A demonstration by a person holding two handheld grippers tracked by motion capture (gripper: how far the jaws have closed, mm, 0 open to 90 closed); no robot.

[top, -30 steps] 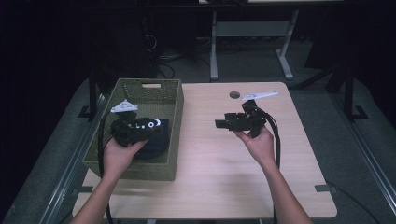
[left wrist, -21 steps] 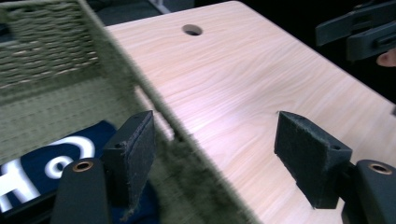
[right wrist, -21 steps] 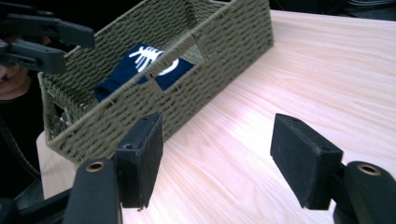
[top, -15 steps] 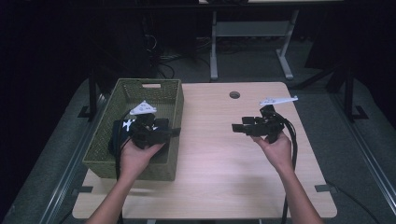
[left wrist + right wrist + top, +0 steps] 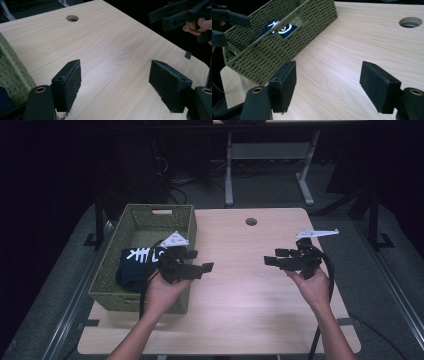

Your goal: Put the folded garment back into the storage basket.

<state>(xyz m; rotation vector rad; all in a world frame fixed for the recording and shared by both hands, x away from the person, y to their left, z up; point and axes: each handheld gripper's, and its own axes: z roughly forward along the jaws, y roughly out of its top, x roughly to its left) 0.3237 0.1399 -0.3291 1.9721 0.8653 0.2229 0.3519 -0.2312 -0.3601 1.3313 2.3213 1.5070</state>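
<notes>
a pale wood-grain tabletop with rounded corners and a round cable hole near its far edge stands in a dim room. grey carpet lies around it, and the legs of a white frame rise behind. a green woven basket sits on the tabletop's left side, holding a dark blue folded cloth with white markings. the left gripper hangs over the tabletop just beside the basket's right wall, its jaws wide apart with nothing between them. the right gripper hovers over the right side, well apart from the basket, pointing toward the left one. its jaws also stand wide apart and empty.
</notes>
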